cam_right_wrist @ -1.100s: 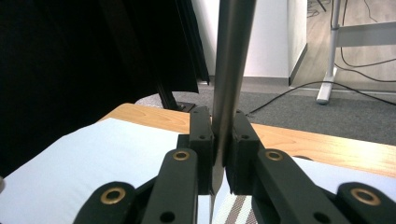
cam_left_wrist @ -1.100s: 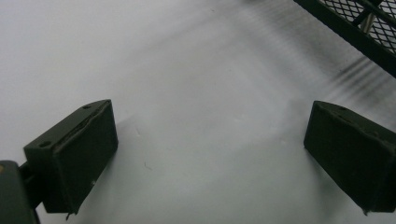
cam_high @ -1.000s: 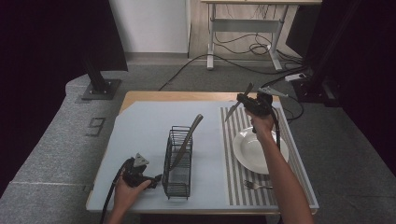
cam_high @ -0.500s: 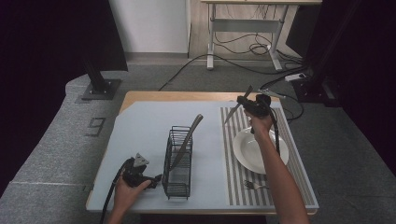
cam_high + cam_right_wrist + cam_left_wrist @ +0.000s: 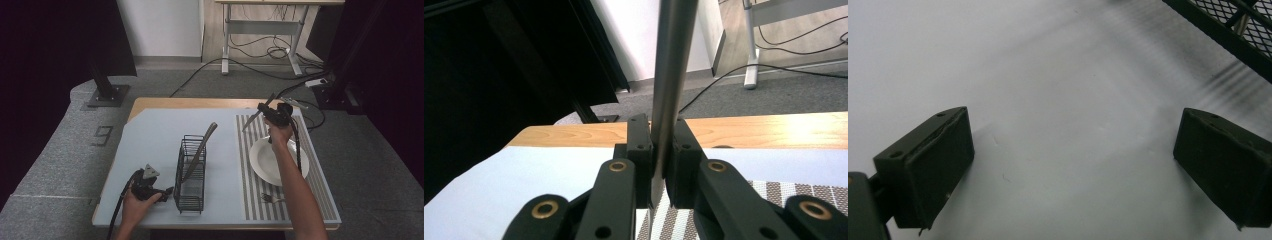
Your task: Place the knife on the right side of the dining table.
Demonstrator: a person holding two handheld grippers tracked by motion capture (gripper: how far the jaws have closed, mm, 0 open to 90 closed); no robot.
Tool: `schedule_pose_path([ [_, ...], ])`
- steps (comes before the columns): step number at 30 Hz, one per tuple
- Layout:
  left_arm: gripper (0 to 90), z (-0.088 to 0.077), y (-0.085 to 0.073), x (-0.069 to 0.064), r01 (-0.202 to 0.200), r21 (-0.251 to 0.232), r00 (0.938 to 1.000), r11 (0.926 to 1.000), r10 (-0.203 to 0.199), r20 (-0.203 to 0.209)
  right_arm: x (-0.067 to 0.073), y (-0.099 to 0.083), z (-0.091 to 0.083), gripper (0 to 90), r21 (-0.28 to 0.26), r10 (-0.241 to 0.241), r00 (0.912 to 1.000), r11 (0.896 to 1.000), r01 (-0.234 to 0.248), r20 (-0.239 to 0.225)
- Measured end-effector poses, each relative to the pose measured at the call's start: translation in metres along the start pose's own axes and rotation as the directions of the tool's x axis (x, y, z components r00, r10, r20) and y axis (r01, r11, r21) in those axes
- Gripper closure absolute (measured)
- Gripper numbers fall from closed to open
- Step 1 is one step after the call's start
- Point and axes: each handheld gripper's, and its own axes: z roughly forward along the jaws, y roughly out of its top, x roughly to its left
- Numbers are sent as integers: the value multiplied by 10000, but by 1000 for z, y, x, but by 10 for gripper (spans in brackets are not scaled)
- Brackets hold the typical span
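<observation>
My right gripper (image 5: pixel 263 111) hovers over the far end of the striped placemat (image 5: pixel 250 200), shut on a long metal knife (image 5: pixel 252 120) that slants across its jaws. In the right gripper view the knife (image 5: pixel 671 60) rises steeply between the closed pads of that gripper (image 5: pixel 659 150). A black wire basket (image 5: pixel 192 175) stands in the middle of the table with a metal utensil (image 5: pixel 205 137) leaning out of it. My left gripper (image 5: pixel 167 191) rests on the pale mat just left of the basket, jaws wide open with nothing between them (image 5: pixel 1073 165); a basket corner (image 5: pixel 1228 25) shows top right.
A white plate (image 5: pixel 265 162) lies on the placemat under my right forearm, and a fork (image 5: pixel 272 199) lies near the placemat's front edge. Beyond the wooden table edge (image 5: pixel 190 102) are cables and a desk frame on the floor.
My right hand has sunk a little towards the placemat with the knife still in its jaws. The left hand has stayed where it was.
</observation>
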Motion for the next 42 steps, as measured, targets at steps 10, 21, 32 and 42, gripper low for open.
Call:
schedule_pose_path([
  [10, 24, 0, 0, 0, -1, -2, 10000, 10000, 1, -4, -7, -1, -2, 816, 80, 178, 9998, 9998, -179, 82],
  [21, 24, 0, 0, 0, -1, -4, 10000, 10000, 1, -7, -32, -11, -10, 771, 141, 784, 9937, 9967, -798, 801],
  [32, 24, 0, 0, 0, 1, -6, 10000, 10000, -1, -5, -45, -19, -11, 740, 51, 1229, 9844, 9922, -1246, 1263],
  [42, 24, 0, 0, 0, 6, -6, 10000, 10000, -6, 0, -53, -24, -9, 687, 376, 1401, 9712, 9880, -1500, 1929],
])
